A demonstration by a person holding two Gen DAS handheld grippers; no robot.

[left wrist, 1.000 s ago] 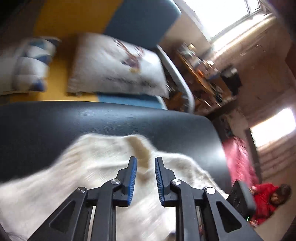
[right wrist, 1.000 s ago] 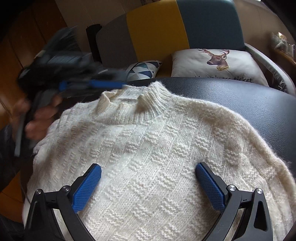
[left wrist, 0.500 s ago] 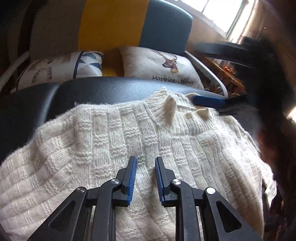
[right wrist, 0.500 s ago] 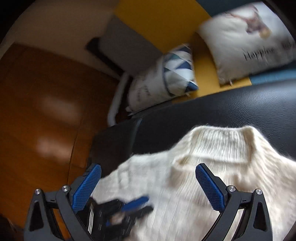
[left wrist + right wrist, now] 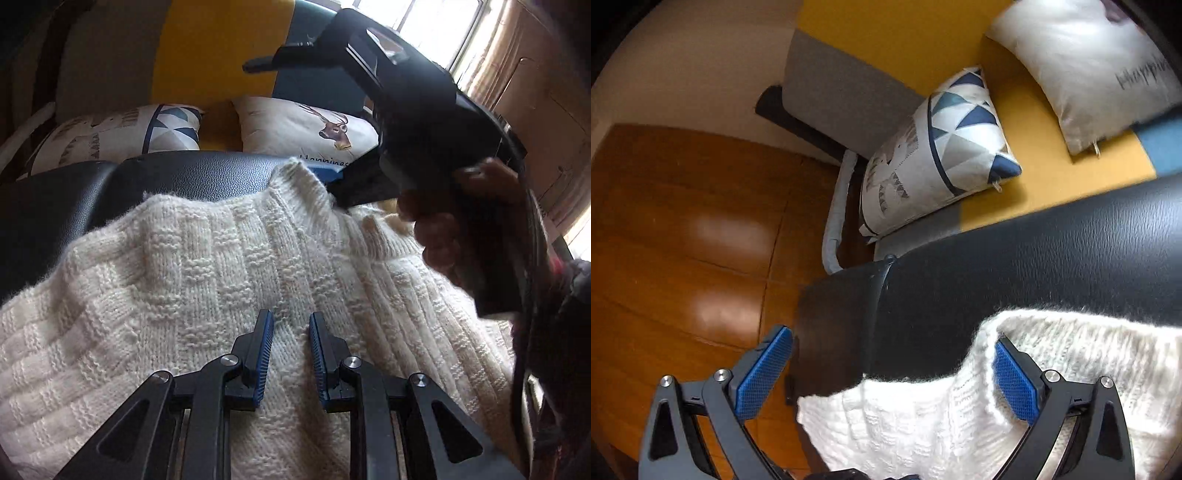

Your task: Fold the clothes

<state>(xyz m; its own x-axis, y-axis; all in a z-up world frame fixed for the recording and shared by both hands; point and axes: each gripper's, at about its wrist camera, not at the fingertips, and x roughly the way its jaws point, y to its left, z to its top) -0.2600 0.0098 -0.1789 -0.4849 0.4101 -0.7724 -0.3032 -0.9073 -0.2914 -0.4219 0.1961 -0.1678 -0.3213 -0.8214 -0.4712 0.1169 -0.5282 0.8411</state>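
the sweater is thick, fuzzy white wool with bumpy knitted squares. it lies on a black seat like shiny, grainy leather. the floor is glossy brown wood. the pillows are soft smooth cloth.

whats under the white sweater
The cream knit sweater lies on a black leather-look surface, bare beyond the collar. Anything beneath the sweater itself is covered.

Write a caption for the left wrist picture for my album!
Left gripper hovers nearly closed over a cream knitted sweater on a black leather surface, while the right gripper reaches its collar.
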